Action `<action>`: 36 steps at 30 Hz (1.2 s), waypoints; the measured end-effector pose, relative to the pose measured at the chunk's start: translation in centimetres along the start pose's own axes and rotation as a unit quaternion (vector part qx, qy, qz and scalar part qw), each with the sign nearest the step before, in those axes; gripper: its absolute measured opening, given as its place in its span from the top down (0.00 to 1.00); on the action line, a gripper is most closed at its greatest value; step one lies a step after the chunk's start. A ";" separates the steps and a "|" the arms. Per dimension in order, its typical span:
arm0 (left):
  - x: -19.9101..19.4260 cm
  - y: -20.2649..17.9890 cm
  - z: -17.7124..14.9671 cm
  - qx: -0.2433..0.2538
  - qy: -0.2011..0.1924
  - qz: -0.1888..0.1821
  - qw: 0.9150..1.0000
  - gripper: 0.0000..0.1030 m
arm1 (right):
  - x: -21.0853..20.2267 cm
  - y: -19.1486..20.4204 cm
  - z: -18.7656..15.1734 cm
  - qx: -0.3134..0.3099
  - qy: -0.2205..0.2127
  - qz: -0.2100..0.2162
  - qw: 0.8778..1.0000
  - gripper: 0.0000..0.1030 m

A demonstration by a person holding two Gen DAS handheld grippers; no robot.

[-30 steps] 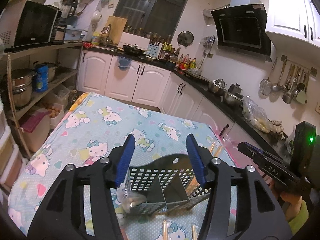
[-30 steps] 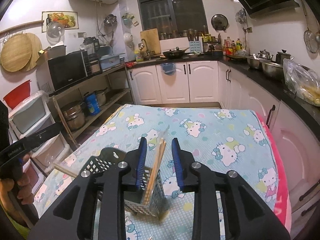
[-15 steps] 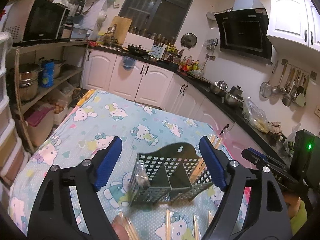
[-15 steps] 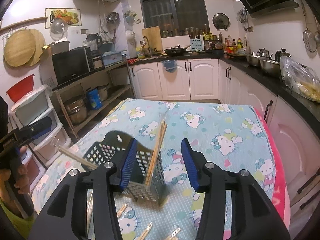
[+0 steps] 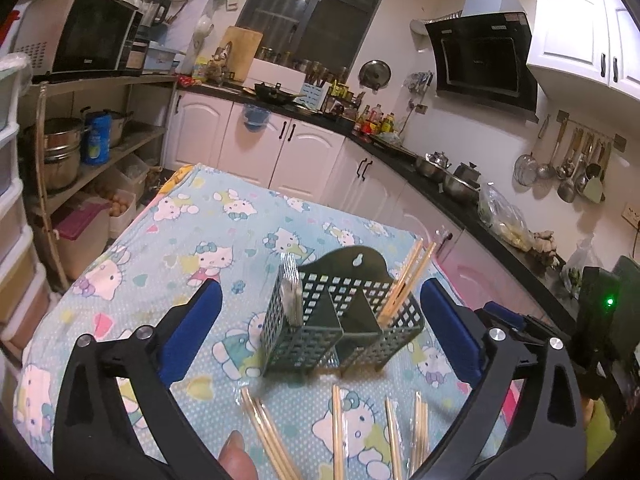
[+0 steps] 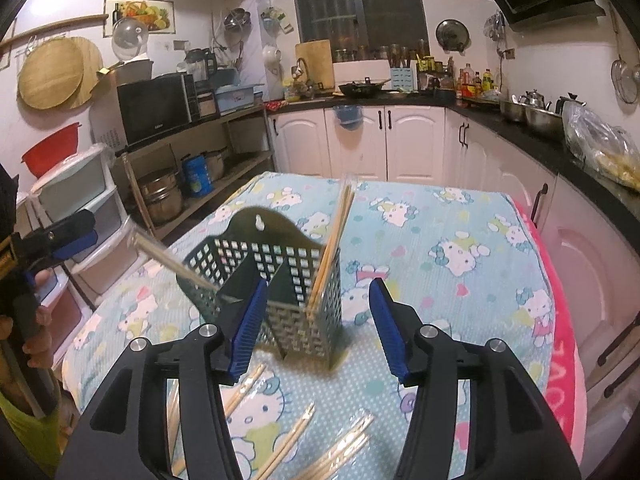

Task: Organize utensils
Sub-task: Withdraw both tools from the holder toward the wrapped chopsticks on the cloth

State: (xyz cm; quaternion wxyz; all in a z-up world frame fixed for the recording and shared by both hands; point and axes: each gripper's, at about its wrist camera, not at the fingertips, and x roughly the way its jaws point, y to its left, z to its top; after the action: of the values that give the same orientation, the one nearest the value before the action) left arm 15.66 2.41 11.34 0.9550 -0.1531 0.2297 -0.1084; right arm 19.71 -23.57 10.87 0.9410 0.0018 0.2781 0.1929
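A dark green perforated utensil caddy (image 5: 340, 320) stands on the Hello Kitty tablecloth (image 5: 224, 232); it also shows in the right wrist view (image 6: 272, 276). Wrapped chopsticks (image 5: 408, 276) lean in its right compartment, and a wrapped pair (image 5: 291, 292) stands in its left one. In the right wrist view chopsticks (image 6: 334, 244) stand in the near compartment and another pair (image 6: 172, 260) sticks out to the left. Several loose chopsticks (image 5: 336, 432) lie on the cloth before the caddy, also in the right wrist view (image 6: 280, 440). My left gripper (image 5: 320, 336) is open and empty. My right gripper (image 6: 316, 320) is open and empty.
Kitchen cabinets and a dark counter (image 5: 400, 152) with pots run behind and to the right. A shelf rack (image 5: 80, 140) with a microwave and pots stands left. The pink table edge (image 6: 560, 340) is at the right. Plastic drawers (image 6: 80, 216) stand at the left.
Both grippers have opened wide and drawn back from the caddy, leaving chopsticks standing in its compartments. Loose chopsticks on the cloth have come into view.
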 end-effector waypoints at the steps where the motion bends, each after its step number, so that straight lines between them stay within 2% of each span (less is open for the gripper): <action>1: -0.1 -0.1 -0.2 0.002 0.001 0.001 1.000 0.11 | 0.0 0.0 -0.4 0.001 0.002 -0.001 1.000 0.49; 7: -0.5 -0.3 -2.1 0.023 0.014 0.009 1.000 0.11 | 0.2 0.2 -2.0 0.003 0.015 0.000 1.000 0.49; 25: 0.5 3.3 -7.4 -0.009 0.079 0.033 0.996 0.11 | 1.1 1.3 -6.2 -0.001 0.054 0.012 0.998 0.49; 36: 1.9 3.9 -10.1 -0.010 0.119 0.036 0.992 0.11 | 2.3 1.7 -8.9 0.005 0.086 0.020 0.996 0.49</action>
State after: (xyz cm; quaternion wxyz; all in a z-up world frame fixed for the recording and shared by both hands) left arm 13.12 3.05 0.64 0.9227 -0.1402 0.3480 -0.0887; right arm 16.23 -22.09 2.29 0.9095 -0.0048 0.3591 0.2093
